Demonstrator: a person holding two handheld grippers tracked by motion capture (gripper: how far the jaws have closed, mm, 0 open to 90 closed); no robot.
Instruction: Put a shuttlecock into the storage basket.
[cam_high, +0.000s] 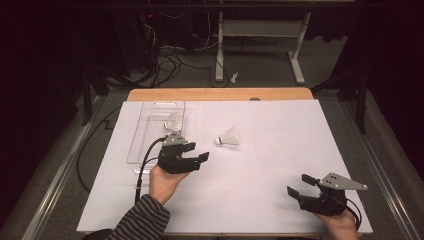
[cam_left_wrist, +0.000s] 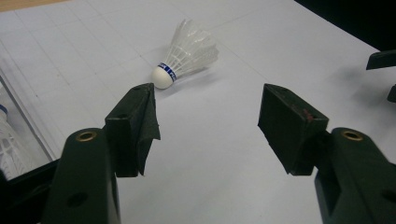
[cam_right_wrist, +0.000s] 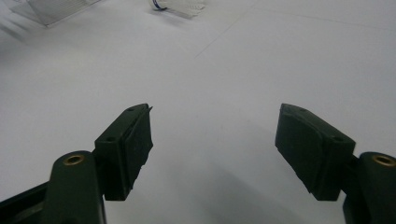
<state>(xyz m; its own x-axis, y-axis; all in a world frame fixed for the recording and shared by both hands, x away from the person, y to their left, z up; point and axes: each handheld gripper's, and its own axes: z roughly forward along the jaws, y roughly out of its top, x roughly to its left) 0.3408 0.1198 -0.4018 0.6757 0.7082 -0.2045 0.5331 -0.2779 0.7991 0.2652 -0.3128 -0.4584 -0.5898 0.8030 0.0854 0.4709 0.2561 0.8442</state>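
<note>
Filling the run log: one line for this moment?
left gripper: open, empty, aimed at shuttlecock lying on table | right gripper: open, empty | second shuttlecock in clear bin

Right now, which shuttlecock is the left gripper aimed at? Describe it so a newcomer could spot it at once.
Start at the white table sheet and find the clear plastic box at its left. Just right of the box, ahead of the open left gripper, a white shuttlecock lies on its side. Unlike the second shuttlecock inside the box, it rests on the bare sheet.
</note>
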